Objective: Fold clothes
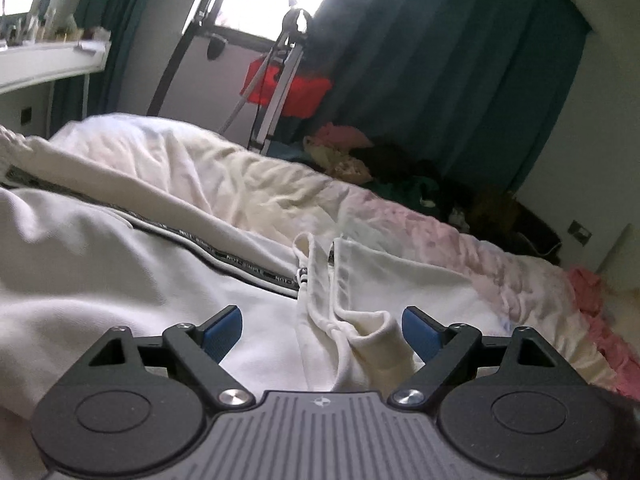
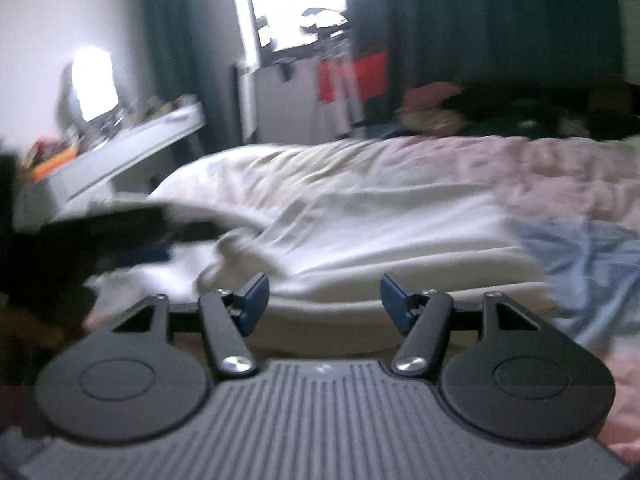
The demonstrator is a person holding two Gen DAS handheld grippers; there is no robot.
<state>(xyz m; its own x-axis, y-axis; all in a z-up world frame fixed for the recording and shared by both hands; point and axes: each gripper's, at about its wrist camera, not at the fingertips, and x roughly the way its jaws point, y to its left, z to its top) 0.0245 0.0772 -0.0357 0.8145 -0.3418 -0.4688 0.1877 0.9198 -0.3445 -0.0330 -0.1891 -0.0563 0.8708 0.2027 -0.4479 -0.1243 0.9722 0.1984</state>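
Observation:
A white zip jacket (image 1: 120,264) lies spread on the bed, its dark zipper tape (image 1: 224,256) running diagonally. My left gripper (image 1: 322,320) is open just above it. A bunched white fold with a drawstring (image 1: 368,332) rises between the blue pads (image 1: 224,332), close to the right one, and neither pad presses on it. In the blurred right wrist view, my right gripper (image 2: 323,288) is open with nothing between its fingers. It hovers over the white garment (image 2: 360,232). A dark blurred shape (image 2: 100,240) at the left covers part of the cloth.
The bed has a pink floral cover (image 1: 440,240) with a ruffled edge (image 1: 592,304). A light blue cloth (image 2: 580,264) lies at the right. Beyond the bed are a clothes pile (image 1: 360,152), a red box (image 1: 304,92), a metal stand (image 1: 280,80), dark curtains (image 1: 440,80) and a white desk (image 2: 120,160).

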